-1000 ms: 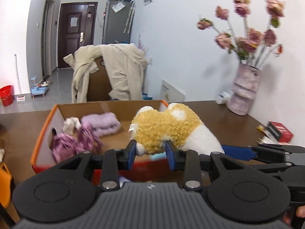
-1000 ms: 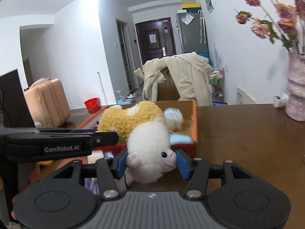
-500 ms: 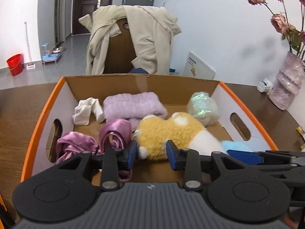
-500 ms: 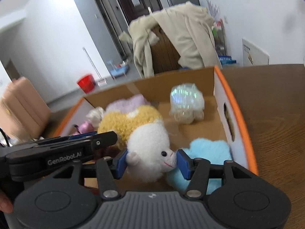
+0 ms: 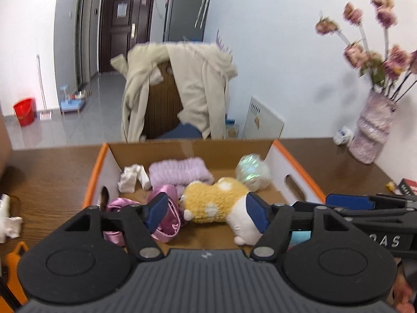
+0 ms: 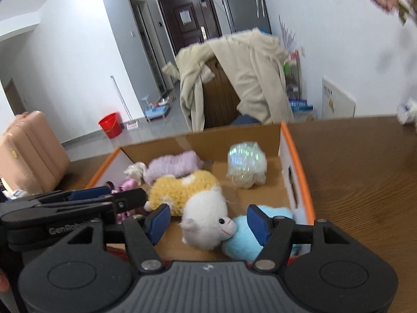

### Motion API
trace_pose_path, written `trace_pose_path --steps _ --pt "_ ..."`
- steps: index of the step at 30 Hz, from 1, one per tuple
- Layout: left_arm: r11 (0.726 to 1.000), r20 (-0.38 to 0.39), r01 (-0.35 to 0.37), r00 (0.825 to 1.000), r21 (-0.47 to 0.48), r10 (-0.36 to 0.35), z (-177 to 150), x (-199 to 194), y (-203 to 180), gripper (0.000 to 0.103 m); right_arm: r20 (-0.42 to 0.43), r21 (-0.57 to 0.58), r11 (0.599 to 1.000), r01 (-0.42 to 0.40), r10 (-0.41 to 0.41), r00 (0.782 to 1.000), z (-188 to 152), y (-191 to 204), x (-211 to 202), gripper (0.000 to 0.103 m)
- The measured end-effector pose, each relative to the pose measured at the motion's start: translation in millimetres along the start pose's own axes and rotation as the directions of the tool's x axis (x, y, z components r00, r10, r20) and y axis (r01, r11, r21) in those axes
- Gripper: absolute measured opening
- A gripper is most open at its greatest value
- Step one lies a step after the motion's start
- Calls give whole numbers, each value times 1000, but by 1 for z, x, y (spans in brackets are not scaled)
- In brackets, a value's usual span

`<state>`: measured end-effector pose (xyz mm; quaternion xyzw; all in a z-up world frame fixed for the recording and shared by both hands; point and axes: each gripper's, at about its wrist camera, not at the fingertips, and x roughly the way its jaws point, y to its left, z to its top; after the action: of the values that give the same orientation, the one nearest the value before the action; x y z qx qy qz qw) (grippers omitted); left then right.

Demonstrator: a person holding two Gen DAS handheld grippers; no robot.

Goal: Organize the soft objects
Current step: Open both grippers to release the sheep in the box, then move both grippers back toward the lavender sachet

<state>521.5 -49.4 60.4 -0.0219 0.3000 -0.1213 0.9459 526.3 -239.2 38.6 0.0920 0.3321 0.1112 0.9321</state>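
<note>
Left gripper (image 5: 206,215) spread wide, empty; right gripper (image 6: 208,220) likewise. Between both, yellow-and-white plush sheep toy (image 6: 192,198) lying inside orange-rimmed cardboard box (image 6: 295,161), touching blue fluffy plush (image 6: 247,237). Best to lift clear straight up, avoiding snagging pink satin scrunchies (image 5: 166,208).

A beige coat (image 5: 182,88) drapes a wooden chair (image 5: 161,109) behind a brown table (image 6: 365,172). Beyond, grey floor tiles (image 5: 78,114) lead past white walls (image 5: 281,52) to a dark door (image 5: 122,23); a red bucket (image 6: 110,125) stands nearby.
</note>
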Motion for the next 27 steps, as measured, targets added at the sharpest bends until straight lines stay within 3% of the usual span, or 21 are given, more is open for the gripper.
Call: trace_pose_path --steps 4,6,10,15,21,25,27 --pt "999 108 -28 994 31 25 -4 -64 -13 82 89 -29 1000 -4 7 996 0 7 -60 72" --pt "999 162 -30 987 35 24 -12 -98 -18 84 137 -59 998 6 3 991 -4 12 -90 76" --pt "999 247 -23 969 48 11 -35 -159 -25 97 210 -98 995 7 13 978 -21 22 -143 82" --pt "997 314 -51 949 56 31 -68 -220 -31 99 293 -145 989 21 23 956 -59 37 -198 87" --pt "993 410 -95 910 67 59 -114 -276 -38 103 394 -187 981 53 25 919 -112 55 -248 89" --pt "993 404 -82 914 84 41 -151 -297 -38 103 405 -203 975 86 4 914 -145 66 -265 89" --pt "994 395 -72 918 85 33 -170 -301 -40 103 414 -204 975 87 5 910 -163 70 -274 99"
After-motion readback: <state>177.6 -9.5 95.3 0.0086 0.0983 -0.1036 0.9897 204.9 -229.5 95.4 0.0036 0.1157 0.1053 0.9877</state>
